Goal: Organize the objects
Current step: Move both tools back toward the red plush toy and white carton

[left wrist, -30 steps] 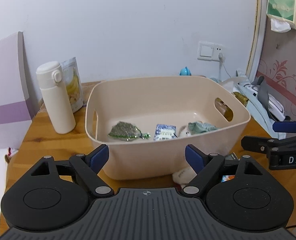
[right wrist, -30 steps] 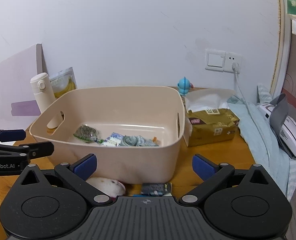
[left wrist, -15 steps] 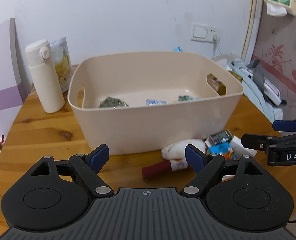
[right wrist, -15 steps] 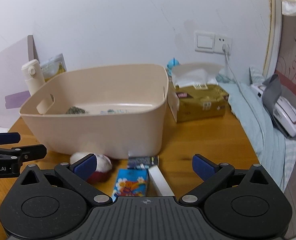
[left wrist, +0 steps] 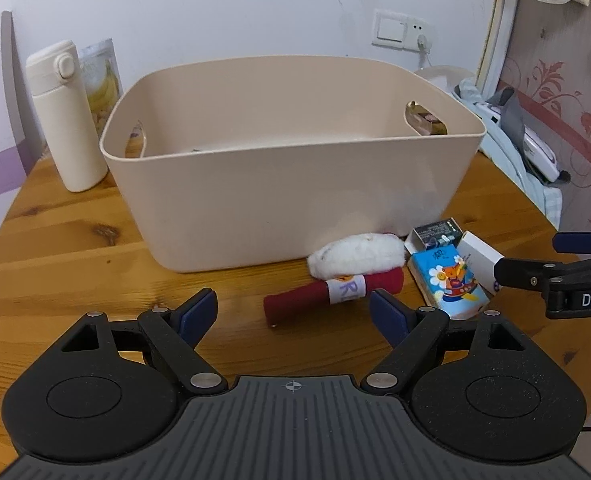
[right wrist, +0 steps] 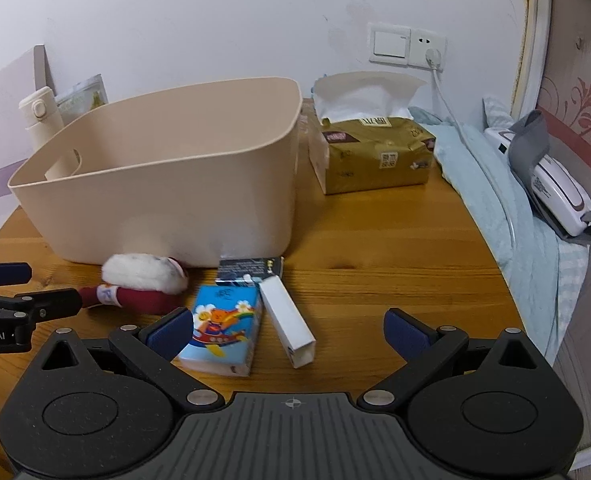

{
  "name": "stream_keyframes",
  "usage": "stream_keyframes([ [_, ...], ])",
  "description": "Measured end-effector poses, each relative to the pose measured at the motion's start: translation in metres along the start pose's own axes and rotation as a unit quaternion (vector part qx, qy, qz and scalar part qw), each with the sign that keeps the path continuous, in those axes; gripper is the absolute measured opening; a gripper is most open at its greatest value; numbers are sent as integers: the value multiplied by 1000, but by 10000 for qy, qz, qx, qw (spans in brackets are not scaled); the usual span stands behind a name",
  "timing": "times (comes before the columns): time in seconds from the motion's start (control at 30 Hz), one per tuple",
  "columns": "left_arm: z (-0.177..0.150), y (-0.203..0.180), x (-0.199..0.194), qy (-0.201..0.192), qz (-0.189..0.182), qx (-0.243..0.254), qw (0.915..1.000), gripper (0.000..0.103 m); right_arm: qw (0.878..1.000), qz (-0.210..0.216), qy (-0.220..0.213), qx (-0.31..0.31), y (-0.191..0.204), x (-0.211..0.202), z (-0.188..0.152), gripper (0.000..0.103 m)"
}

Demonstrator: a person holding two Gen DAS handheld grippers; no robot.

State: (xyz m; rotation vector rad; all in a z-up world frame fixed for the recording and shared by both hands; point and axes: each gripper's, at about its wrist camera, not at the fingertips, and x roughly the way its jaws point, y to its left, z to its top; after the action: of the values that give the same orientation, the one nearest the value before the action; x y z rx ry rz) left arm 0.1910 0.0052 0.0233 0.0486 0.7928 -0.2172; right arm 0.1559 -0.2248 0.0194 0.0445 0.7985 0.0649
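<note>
— how far along do you reckon they are with the tidying?

— hard to say. the beige bin (left wrist: 295,184) sits in the middle of the wooden table (left wrist: 63,248), but from down here its inside is hidden, so i can't tell what's already in it. what's plainly left is the little cluster just in front of the bin.

— what's in that cluster?

— a white fluffy toy (left wrist: 355,256) almost touching the bin's front wall, a dark red roll with a paper label (left wrist: 331,294) just in front of that, then, to the right, a blue cartoon tissue pack (right wrist: 223,328), a white slim box (right wrist: 287,320) beside it, and a small dark packet (right wrist: 249,268) near the bin's front corner. none of it is in the bin, so i'd guess several trips remain.

— and the tools?

— both are empty. the left gripper (left wrist: 293,314) is spread wide, hovering near the red roll. the right gripper (right wrist: 289,330) is spread too, with the tissue pack and white box between its fingers but nothing pinched.

— the rest of the room?

— left of the bin stands a cream flask (left wrist: 65,116) with a snack pouch (left wrist: 101,80) behind it. right of the bin there's a gold tissue pack (right wrist: 375,152), a pale blue cloth (right wrist: 495,184) over the table edge, and a white wall with a switch and socket (right wrist: 407,46).
</note>
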Motion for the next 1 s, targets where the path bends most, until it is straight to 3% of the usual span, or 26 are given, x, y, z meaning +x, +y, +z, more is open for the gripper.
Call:
stream_keyframes([
  [0.47,0,-7,19,194,-131,111,9997,85,9995,-178,261,-15,-11,20,-7,103],
  [0.7,0,-20,30,184,7,730,9972,85,9990,-284,330,39,-17,31,-7,103],
  [1.0,6,-27,45,217,-52,960,9951,85,9987,-299,424,-1,-20,44,-8,103],
])
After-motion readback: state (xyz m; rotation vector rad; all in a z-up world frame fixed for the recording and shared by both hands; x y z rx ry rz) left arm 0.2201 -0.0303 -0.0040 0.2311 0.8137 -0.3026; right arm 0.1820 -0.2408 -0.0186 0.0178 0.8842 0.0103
